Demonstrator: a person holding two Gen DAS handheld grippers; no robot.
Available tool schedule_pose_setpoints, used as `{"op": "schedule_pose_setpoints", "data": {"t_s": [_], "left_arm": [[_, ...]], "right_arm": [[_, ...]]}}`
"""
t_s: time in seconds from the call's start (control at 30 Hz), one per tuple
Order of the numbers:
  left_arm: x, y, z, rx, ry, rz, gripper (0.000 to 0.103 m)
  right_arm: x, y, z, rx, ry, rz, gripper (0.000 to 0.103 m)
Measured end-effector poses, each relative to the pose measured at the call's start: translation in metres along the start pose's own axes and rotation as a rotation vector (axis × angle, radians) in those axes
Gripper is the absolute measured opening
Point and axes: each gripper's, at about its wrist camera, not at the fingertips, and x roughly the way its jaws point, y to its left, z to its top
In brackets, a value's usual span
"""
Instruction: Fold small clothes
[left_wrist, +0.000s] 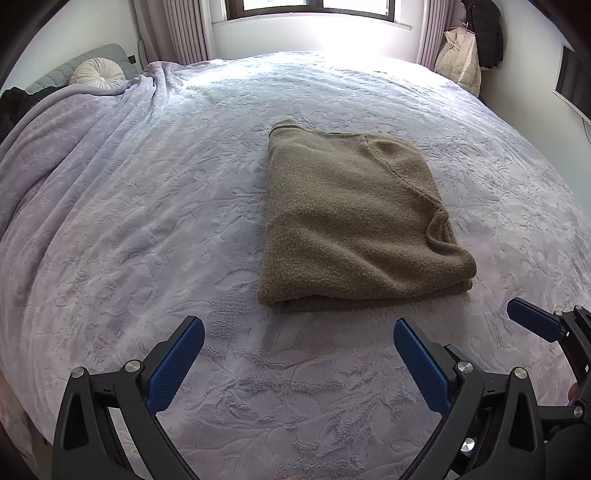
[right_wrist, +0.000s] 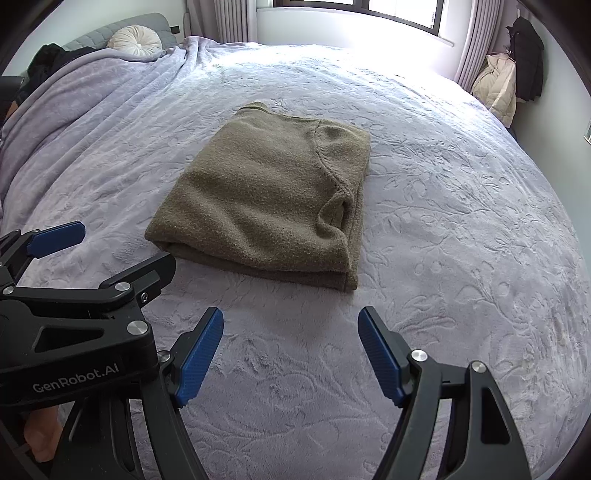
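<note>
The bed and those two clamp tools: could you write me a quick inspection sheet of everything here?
Surface: bed covered by a lilac embossed blanket, bunched at the far left.
Job's things: olive knitted sweater, folded into a thick rectangle, lying flat mid-bed.
Clutter: round cream cushion by the grey headboard.
Grippers: left gripper and right gripper both empty, jaws open, short of the sweater.
Cables: nothing seen.
Surroundings: bright window, curtains, coats hanging at right.

A wide bed under a lilac embossed blanket filled the room; daylight glared through the far window between pleated curtains.
</note>
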Motion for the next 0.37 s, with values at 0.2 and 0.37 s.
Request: {"op": "schedule_pose_setpoints", "data": {"t_s": [0.2,0.37], "left_arm": [[-0.001,0.002,-0.005,-0.003,0.006,-0.018,0.103],[-0.005,0.0,-0.02,0.003,0.01,-0.027,0.103]], "right_arm": [[-0.003,0.001,-0.002,-0.002,0.0,-0.002,0.078],[-0.006,0.0,-0.016,-0.007,0.006,-0.005,0.078]]}}
